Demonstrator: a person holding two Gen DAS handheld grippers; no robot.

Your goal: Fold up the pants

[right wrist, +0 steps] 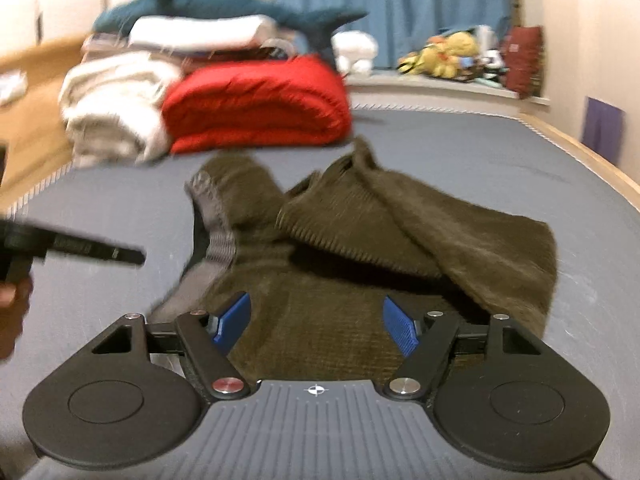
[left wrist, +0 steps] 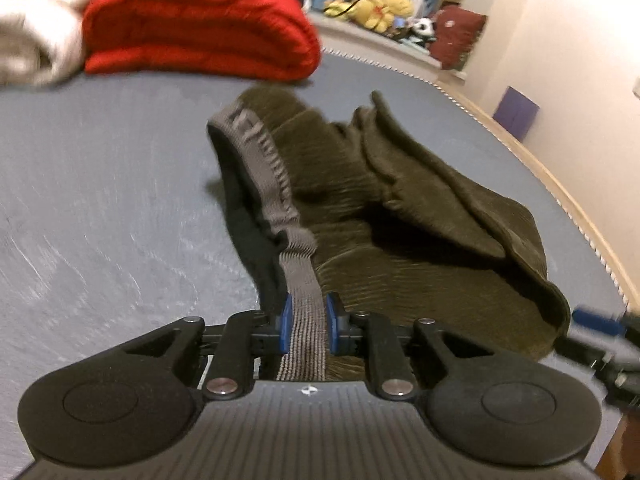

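Crumpled olive-green corduroy pants [left wrist: 420, 216] with a grey elastic waistband [left wrist: 276, 168] lie on a blue-grey mattress [left wrist: 100, 200]. My left gripper [left wrist: 310, 320] is shut on the waistband, and the grey band runs straight between its blue pads. In the right wrist view the pants [right wrist: 420, 220] spread out ahead, one part folded over another. My right gripper [right wrist: 316, 324] stands open low over the near edge of the fabric, its blue pads apart with cloth lying below them. The left gripper [right wrist: 80, 248] shows blurred at the left edge, with a hand under it.
A folded red blanket [right wrist: 256, 108] and a heap of cream bedding [right wrist: 112, 112] lie at the far end of the mattress. The wooden bed edge [right wrist: 580, 148] and a wall run along the right. Plush toys [right wrist: 444, 54] sit on a ledge by blue curtains.
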